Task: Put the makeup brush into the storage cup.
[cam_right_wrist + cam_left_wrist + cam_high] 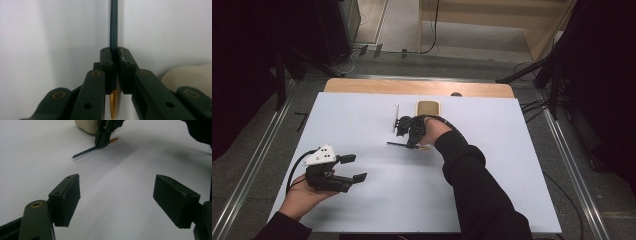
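Note:
A thin dark teal pen (397, 144) with a gold tip lies on the white table (492, 200), just in front of a cream oblong case (428, 107). My right gripper (413, 142) is shut on the pen near its gold end. In the right gripper view the pen (113, 25) runs straight up from between the pressed pads, gold tip below, with my right gripper (113, 53) clamped around it. The left gripper view shows the pen (85, 151) held low over the table. My left gripper (356, 168) rests at the table's near left, jaws wide apart and holding nothing (117, 182).
A slim white stick (396, 117) lies just left of the cream case (87, 126). The case's edge (190, 75) sits close to the right jaw. A wooden strip (412, 87) borders the table's far edge. Dark stands and cables surround the table.

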### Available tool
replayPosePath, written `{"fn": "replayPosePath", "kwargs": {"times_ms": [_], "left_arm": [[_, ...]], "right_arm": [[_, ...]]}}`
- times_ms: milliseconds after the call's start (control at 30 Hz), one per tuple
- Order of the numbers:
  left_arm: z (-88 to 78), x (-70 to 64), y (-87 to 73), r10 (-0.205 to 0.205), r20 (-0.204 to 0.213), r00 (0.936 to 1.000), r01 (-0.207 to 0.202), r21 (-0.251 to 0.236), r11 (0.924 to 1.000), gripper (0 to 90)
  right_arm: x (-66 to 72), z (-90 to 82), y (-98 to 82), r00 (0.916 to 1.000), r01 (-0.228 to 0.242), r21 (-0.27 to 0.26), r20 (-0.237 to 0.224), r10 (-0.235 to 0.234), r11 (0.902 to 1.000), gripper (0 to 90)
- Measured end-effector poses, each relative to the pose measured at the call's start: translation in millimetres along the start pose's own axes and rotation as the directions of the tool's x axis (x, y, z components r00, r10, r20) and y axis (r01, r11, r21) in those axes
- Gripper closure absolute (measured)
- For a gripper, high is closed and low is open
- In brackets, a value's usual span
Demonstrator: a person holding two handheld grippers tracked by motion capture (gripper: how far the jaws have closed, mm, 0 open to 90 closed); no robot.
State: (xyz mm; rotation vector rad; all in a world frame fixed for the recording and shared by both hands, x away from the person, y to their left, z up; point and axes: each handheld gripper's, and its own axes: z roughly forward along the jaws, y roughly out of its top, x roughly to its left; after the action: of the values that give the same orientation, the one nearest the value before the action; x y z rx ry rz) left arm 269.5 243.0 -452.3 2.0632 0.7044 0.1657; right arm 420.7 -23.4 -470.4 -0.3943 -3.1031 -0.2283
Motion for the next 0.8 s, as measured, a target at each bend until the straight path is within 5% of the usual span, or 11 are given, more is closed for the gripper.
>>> {"fn": "replayPosePath", "kwargs": {"times_ms": [400,600,800], "left_arm": [[0.6,0.1,0.1,-0.003,0.000,1.0000,0.003,0.003,1.0000,22.7],[0.9,0.2,0.1,-0.005,0.000,1.0000,0.005,0.008,1.0000,22.7],[2.4,-0.4,0.3,-0.009,0.005,1.0000,0.009,0.015,0.9999,22.6]], "right_arm": [[13.0,-38.2,-10.2,0.9964,-0.055,-0.123,-0.071,0.046,0.9909,84.5],[21.3,-48.3,-24.6,0.9891,-0.117,-0.206,-0.113,0.095,0.9715,84.5],[28.5,-51.8,-39.7,0.9811,-0.162,-0.235,-0.142,0.132,0.9584,84.5]]}}
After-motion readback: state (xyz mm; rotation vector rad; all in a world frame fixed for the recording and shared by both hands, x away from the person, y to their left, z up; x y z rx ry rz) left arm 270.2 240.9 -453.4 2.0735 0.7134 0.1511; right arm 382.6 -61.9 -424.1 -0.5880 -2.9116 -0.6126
